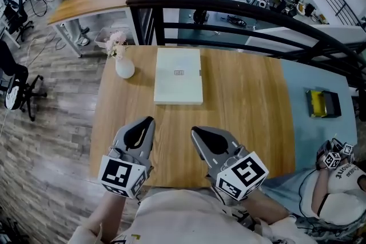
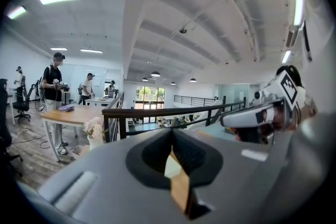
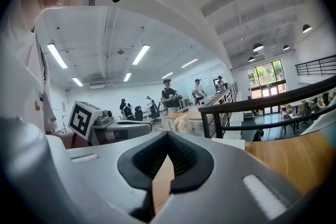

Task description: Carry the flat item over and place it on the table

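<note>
The flat item (image 1: 178,75) is lying on the table (image 1: 246,123) toward its far edge, near a vase (image 1: 124,68). The left gripper (image 1: 149,121) and right gripper (image 1: 195,130) are hovering over the near side, well apart from it, jaws closed and gripping nothing.

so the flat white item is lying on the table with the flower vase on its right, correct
Not quite: the flower vase stands to the left of the flat white item, not its right; the head view shows it. The item does lie on the table.
</note>
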`<action>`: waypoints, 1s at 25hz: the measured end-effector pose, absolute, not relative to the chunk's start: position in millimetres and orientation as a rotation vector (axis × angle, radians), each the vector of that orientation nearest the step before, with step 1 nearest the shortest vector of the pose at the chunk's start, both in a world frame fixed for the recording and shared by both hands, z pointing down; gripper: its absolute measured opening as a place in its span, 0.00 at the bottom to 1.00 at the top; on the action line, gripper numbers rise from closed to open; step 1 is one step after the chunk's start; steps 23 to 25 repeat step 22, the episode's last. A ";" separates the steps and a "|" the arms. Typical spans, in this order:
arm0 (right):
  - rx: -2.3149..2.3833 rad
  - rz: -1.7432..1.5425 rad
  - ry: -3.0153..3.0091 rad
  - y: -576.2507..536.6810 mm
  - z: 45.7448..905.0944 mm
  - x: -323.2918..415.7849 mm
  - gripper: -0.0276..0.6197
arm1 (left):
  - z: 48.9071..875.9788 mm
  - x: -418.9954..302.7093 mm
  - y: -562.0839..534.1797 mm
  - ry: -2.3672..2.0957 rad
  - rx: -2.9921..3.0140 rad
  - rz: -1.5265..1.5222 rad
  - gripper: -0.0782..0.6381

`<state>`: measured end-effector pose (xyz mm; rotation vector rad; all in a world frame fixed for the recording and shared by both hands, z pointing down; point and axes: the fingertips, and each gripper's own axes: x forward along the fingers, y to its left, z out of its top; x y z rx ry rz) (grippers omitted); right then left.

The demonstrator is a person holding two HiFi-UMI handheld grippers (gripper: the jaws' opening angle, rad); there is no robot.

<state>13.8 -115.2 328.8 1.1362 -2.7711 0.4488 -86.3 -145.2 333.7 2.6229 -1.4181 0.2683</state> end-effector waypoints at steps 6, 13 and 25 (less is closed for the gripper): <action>1.147 0.446 -2.750 -121.2 334.4 15.1 0.04 | 334.2 -89.7 -148.3 -1.421 2.626 0.279 0.11; 1.139 0.443 -2.742 -130.2 339.9 9.9 0.04 | 334.6 -83.5 -150.5 -1.416 2.676 0.293 0.11; 1.144 0.450 -2.717 -131.4 344.3 6.2 0.04 | 337.1 -89.7 -150.8 -1.412 2.636 0.274 0.11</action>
